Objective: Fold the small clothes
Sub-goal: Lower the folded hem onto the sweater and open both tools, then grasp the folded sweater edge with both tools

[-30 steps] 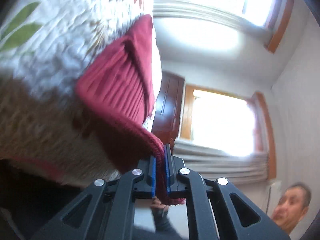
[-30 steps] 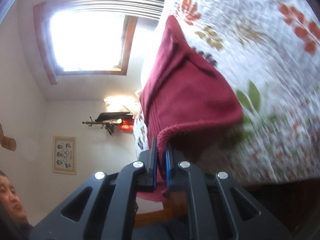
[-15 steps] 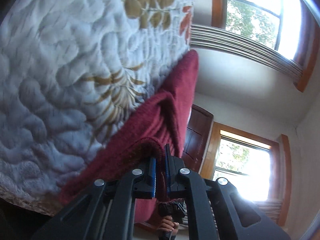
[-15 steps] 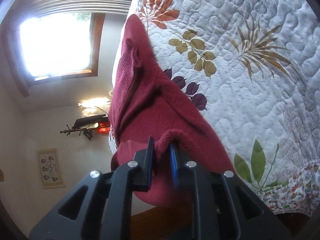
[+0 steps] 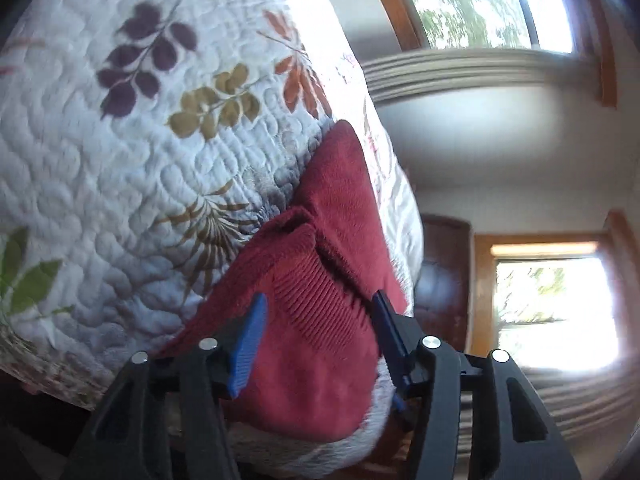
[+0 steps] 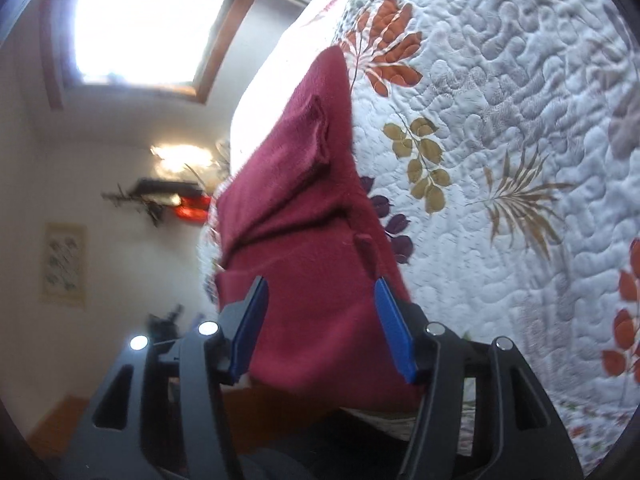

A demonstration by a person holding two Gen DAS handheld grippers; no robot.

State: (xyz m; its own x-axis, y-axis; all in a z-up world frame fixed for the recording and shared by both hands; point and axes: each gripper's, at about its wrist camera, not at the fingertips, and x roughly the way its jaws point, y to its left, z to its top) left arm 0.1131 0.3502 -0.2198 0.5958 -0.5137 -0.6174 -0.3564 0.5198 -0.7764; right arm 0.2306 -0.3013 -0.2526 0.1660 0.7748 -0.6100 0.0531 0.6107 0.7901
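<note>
Your left gripper (image 5: 318, 340) has its blue pads (image 5: 250, 338) spread wide, and the red knit garment (image 5: 320, 312) lies between them without being pinched; the ribbed band sits right in the gap, and the rest of the cloth runs away ahead of the fingertips. Your right gripper (image 6: 318, 328) is likewise wide apart, its pads (image 6: 394, 334) standing either side of the garment (image 6: 304, 216), clear of the cloth rather than clamped on it. With both sets of fingers open and the fabric resting on its own, the fold looks laid down and let go, so you are likely between grips. A doubled layer shows ahead of the left fingers, which suits a piece already turned over once.

The garment rests on a white quilt (image 6: 500, 128) printed with leaves in rust, olive and purple, stretching beyond and to the outer side of each gripper. The quilting is soft and puckered, so expect the knit to cling and drag a little. Beyond the bed edge you have bright windows (image 5: 480, 4) with wooden frames, a dark wooden door (image 5: 444, 264), and on the other side a framed picture (image 6: 66, 264) on a pale wall.
</note>
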